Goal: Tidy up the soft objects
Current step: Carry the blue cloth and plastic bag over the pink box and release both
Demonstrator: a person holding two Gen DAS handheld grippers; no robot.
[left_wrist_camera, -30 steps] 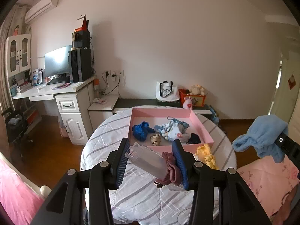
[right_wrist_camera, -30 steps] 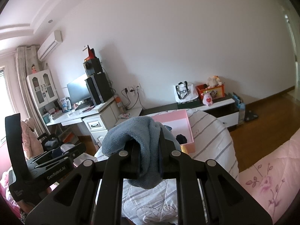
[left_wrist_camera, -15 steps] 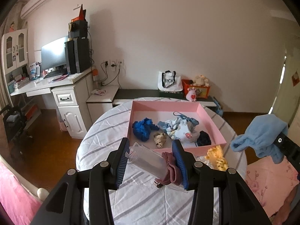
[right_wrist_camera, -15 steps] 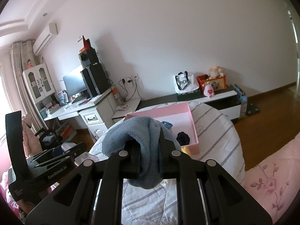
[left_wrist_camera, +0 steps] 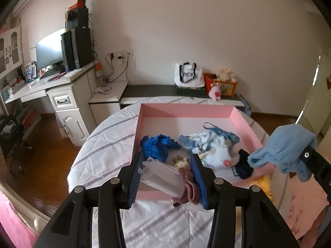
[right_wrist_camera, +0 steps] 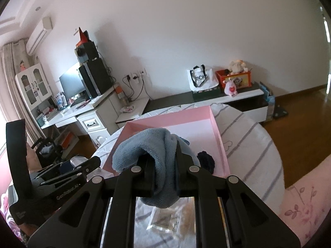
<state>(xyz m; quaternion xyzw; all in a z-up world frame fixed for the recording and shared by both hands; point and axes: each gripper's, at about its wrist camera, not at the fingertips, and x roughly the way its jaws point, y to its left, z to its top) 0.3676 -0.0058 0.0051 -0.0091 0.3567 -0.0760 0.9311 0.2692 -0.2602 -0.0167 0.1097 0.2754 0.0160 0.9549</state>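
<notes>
The right gripper (right_wrist_camera: 161, 163) was clamped on a limp, light-blue fleece cloth (right_wrist_camera: 153, 155) above the pink cardboard tray (left_wrist_camera: 186, 108). The left gripper (left_wrist_camera: 165, 177) pinched a dusty-pink folded fabric in a clear plastic sleeve (left_wrist_camera: 163, 178) over the tray's near edge. Both looked light; the plastic seemed slippery, so a grip on the fabric end seemed safer.

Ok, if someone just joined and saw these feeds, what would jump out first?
Probably the pink tray on the striped round table, with crumpled cloths inside. Next, the left tool gripping a clear bag with a dusty-pink cloth near the tray's front edge, and the right tool clamped on a blue towel.
</notes>
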